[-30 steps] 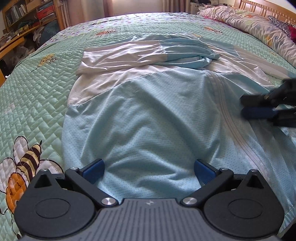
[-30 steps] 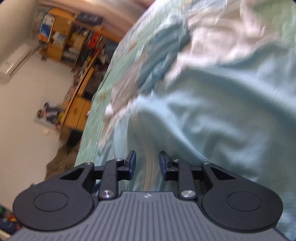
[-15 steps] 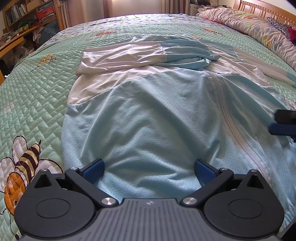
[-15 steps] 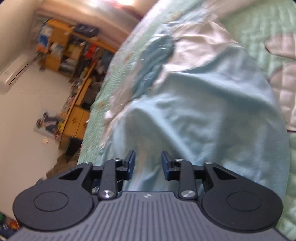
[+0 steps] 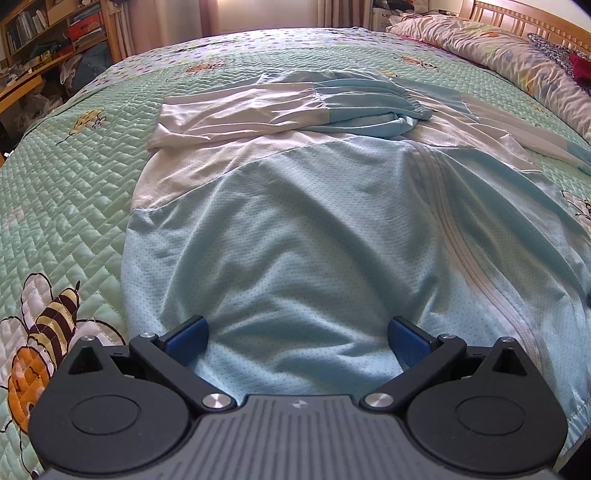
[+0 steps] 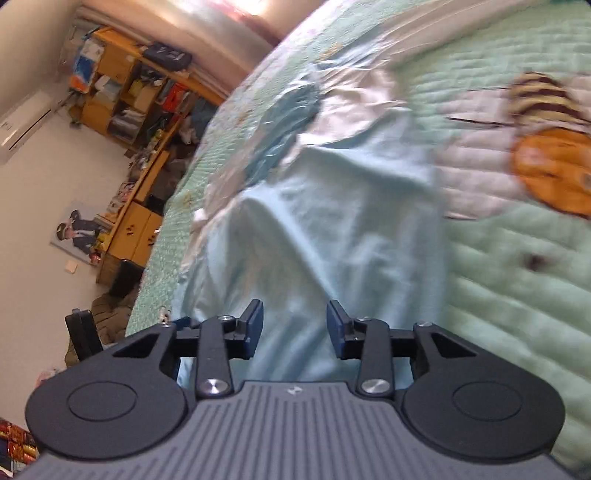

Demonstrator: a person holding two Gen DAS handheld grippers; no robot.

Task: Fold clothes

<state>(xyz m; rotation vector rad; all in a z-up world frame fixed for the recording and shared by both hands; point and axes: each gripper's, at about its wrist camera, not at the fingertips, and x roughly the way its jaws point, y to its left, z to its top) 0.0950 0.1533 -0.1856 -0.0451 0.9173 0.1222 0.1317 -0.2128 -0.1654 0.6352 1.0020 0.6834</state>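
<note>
A light blue and white zip jacket (image 5: 314, 229) lies spread on the green quilted bed (image 5: 66, 192), one white sleeve (image 5: 243, 110) folded across its upper part. My left gripper (image 5: 297, 341) stands wide open just above the jacket's hem, its blue pads (image 5: 188, 338) clear of the cloth. In the right wrist view the same jacket (image 6: 332, 229) lies ahead and below. My right gripper (image 6: 294, 325) hovers over the jacket's edge with its jaws opening and nothing pinched between them.
Pillows (image 5: 517, 62) and a wooden headboard (image 5: 532, 18) lie at the far right of the bed. Cluttered wooden shelves (image 6: 122, 96) and a desk (image 6: 136, 229) line the wall past the bed's far side. Bee prints (image 5: 40, 332) mark the quilt.
The right gripper slid off the jacket's right side and left the left wrist view; its jaws have widened. The left gripper and the jacket have not moved.
</note>
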